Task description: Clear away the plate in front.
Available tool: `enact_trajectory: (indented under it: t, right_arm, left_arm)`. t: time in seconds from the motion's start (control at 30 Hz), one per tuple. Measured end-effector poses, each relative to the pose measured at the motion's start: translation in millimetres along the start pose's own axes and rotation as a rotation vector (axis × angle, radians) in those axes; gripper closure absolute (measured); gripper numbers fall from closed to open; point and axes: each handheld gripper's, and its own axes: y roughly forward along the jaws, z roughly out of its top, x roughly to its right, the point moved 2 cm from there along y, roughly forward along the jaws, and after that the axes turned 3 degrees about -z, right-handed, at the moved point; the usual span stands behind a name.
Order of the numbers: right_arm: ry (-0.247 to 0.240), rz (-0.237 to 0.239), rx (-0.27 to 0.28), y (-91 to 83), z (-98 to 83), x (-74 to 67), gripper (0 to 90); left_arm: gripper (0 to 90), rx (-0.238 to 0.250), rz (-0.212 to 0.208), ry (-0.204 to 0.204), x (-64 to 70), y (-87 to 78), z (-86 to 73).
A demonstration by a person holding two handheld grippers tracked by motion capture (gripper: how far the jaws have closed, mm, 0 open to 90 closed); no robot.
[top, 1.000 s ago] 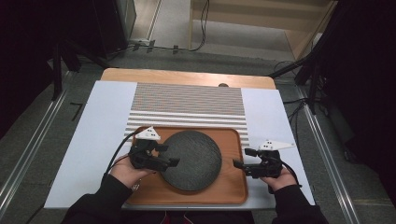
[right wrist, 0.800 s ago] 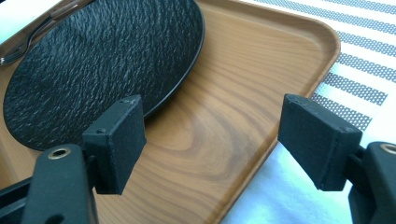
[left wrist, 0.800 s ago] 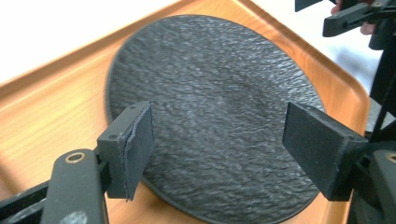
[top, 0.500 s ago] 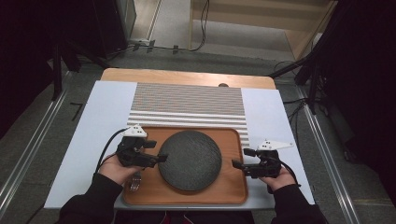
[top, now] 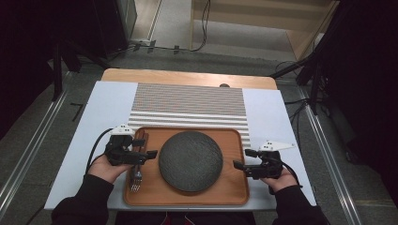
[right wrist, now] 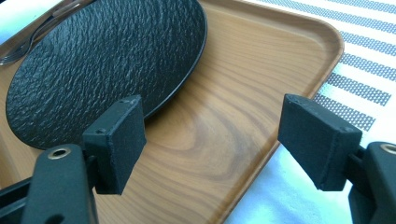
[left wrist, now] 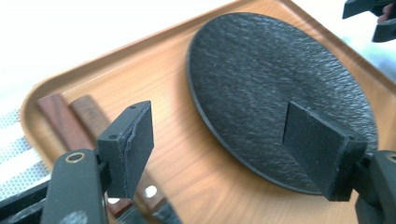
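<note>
A round black textured plate (top: 190,161) lies in the middle of a wooden tray (top: 233,139). My left gripper (top: 151,153) hovers over the tray's left part, open, with its jaws pointing at the plate's left edge (left wrist: 280,88). Under it lie a fork (top: 135,178) and two wooden cutlery handles (left wrist: 63,119). My right gripper (top: 237,165) is open at the tray's right rim, facing the plate (right wrist: 102,56). In its own view the right gripper (right wrist: 212,126) has bare tray wood (right wrist: 233,121) between its jaws. The left gripper (left wrist: 222,126) holds nothing.
A striped placemat (top: 187,105) lies behind the tray on a white table cover (top: 108,103). A strip of wooden table edge (top: 187,77) runs along the back. Cables trail on the floor beyond.
My left gripper has drawn back to the left, from the plate's left edge to above the cutlery. The right gripper has barely moved.
</note>
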Motion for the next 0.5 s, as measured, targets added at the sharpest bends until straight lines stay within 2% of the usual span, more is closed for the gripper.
enact_trajectory:
  t: [0.2,0.37,0.5]
  right_arm:
    - [0.001,0.001,-0.002,-0.1,-0.3,0.1,21.2]
    - [0.002,0.000,-0.003,0.0,-0.3,0.3,21.2]
    - [0.006,-0.001,-0.006,-0.2,-0.8,0.3,21.2]
  left_arm:
    - [25.5,0.001,0.034,-0.027,-7.4,-7.2,-6.5]
    - [25.6,0.004,0.062,-0.024,-11.6,-13.3,-11.9]
    - [25.6,0.013,0.060,-0.036,-15.2,-18.7,-15.8]
